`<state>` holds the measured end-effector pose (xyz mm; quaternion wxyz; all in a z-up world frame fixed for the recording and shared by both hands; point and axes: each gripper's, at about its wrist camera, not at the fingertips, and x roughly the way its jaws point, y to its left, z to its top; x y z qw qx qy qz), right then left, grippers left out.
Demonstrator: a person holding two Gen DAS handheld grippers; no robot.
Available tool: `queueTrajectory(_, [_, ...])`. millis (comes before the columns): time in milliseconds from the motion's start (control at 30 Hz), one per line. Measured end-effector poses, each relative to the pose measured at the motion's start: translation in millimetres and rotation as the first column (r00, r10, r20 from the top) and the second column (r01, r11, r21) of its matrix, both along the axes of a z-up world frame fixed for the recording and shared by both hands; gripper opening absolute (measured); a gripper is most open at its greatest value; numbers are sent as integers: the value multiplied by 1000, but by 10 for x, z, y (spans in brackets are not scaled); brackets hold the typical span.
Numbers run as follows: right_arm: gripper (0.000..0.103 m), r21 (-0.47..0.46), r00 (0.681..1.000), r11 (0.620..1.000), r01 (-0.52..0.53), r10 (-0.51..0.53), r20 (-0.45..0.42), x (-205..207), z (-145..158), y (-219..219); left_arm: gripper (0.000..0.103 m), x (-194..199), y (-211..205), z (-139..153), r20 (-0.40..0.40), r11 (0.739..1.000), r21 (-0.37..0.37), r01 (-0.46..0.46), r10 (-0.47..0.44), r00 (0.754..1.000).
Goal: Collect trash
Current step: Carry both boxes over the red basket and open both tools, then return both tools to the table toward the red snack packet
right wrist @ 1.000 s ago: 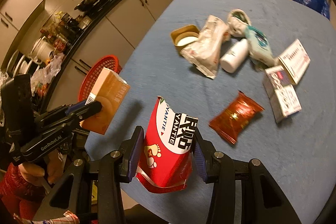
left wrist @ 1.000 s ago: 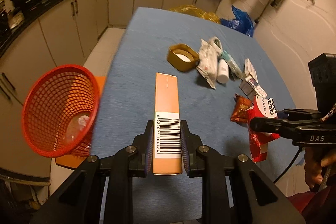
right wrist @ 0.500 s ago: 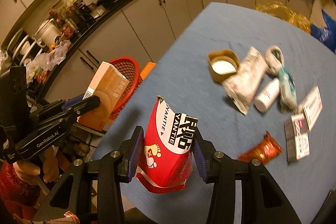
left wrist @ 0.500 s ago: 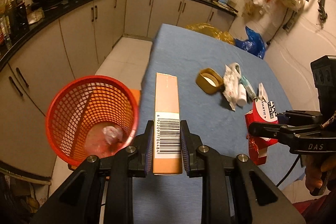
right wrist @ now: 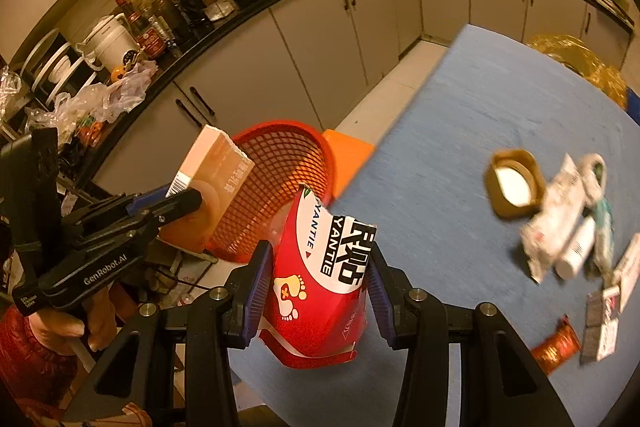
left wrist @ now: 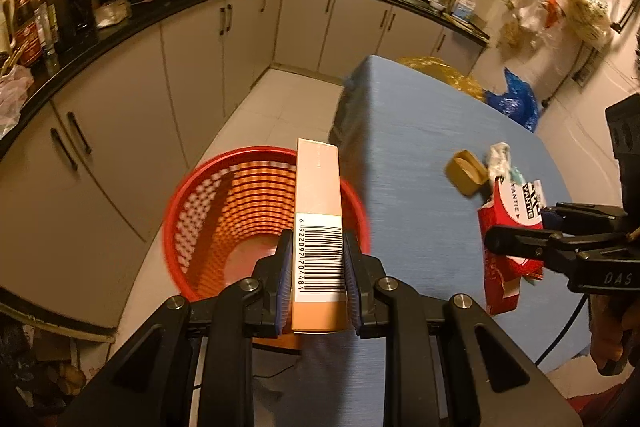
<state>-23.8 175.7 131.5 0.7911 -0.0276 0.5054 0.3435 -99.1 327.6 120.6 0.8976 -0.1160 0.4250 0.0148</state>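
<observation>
Tongs, two – left tongs (left wrist: 316, 269) clamp one orange box (left wrist: 318, 195) over red basket (left wrist: 208, 227); right tongs (right wrist: 318, 287) clamp one red packet (right wrist: 320, 291).

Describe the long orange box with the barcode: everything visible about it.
The orange box is a long, narrow carton, apparently cardboard, peach-orange with a white barcode label near the gripped end. It looks intact and closed. The left gripper clamps its sides with blue pads; nothing else touches it. Held in the air, tilted, its far end pointing over the red mesh basket beside the blue table.

basket (left wrist: 188, 211) red mesh | box (left wrist: 318, 187) orange, barcoded | table (left wrist: 420, 155) blue
</observation>
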Motion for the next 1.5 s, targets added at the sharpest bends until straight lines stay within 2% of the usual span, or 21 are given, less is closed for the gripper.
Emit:
queueTrajectory(300, [50,-4,1000,1000,-28,28,5,183,-57,561,22,98,421,-173,-38,1000,-8,-22,22,999])
queueTrajectory(567, [51,-39,1000,999,-11,11,-5,381,-237,815,22,247,500,-256,-54,1000,-4,-9,9,998])
queueTrajectory(700, [54,-44,1000,999,-10,9,-10,474,-283,908,22,286,519,-296,-60,1000,-1,-1,1,998])
queueTrajectory(900, [64,-42,1000,999,1,-1,-8,533,-282,969,23,303,546,-303,-54,1000,-6,5,-5,999])
queueTrajectory(1033, [67,-35,1000,999,8,-9,-10,556,-254,959,45,291,556,-279,-39,1000,6,-4,4,999])
queueTrajectory(1200, [72,-58,998,997,45,-43,38,527,-163,890,51,272,520,-204,-18,998,55,-20,22,1000])
queueTrajectory(1267, [74,-83,995,994,69,-62,83,486,-110,840,64,246,483,-159,-2,995,91,-40,41,999])
queueTrajectory(1333, [74,-119,987,987,105,-89,133,449,-66,780,70,225,465,-129,10,992,113,-59,58,998])
queueTrajectory(1500, [76,-131,977,979,153,-130,170,374,0,541,71,213,367,-124,-20,983,155,-97,101,995])
